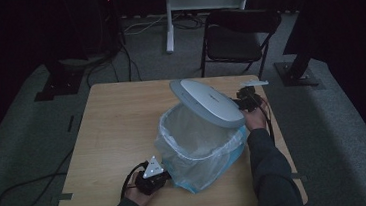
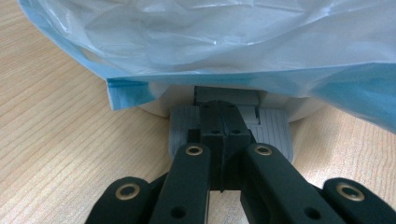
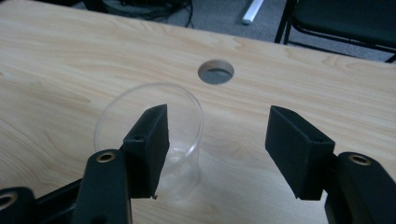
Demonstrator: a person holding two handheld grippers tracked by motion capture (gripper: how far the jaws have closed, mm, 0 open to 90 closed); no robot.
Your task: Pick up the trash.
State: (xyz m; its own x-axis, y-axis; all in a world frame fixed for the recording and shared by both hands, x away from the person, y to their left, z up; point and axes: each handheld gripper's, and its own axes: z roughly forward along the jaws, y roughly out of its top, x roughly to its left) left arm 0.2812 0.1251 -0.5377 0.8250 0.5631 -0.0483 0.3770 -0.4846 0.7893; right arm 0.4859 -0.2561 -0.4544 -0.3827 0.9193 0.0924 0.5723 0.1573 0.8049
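1. At the near left of the wooden table (image 1: pixel 117 124), the left gripper (image 1: pixel 153 178) sits low in the person's left hand (image 1: pixel 141 194), pointed at the base of the bin.
2. In the left gripper view, the left gripper (image 2: pixel 223 122) has its jaws pressed together with no gap between them. Their tips rest on the grey ribbed pedal (image 2: pixel 275 128) at the foot of the bin, under the overhanging blue edge of the liner (image 2: pixel 187 51).
3. In the middle of the table stands the small white pedal bin (image 1: pixel 200 154), lined with a translucent bag (image 1: pixel 199 136) whose blue-tinted rim folds over the outside.
4. The bin's grey-white lid (image 1: pixel 208 102) is raised and tilted back toward the far right, leaving the bin's mouth open.
5. To the right, behind the lid, the right gripper (image 1: pixel 248 97) is held in the person's right hand (image 1: pixel 255 119), with a dark sleeve (image 1: pixel 269 165) running down the right side of the table.
6. In the right gripper view, the right gripper (image 3: pixel 215 144) has its jaws wide apart and holds nothing. A clear plastic cup (image 3: pixel 152 135) stands upright on the table partly behind the left-hand jaw; whether that jaw touches it cannot be told.
7. Beyond the cup, a round cable hole (image 3: pixel 215 72) is cut into the tabletop.
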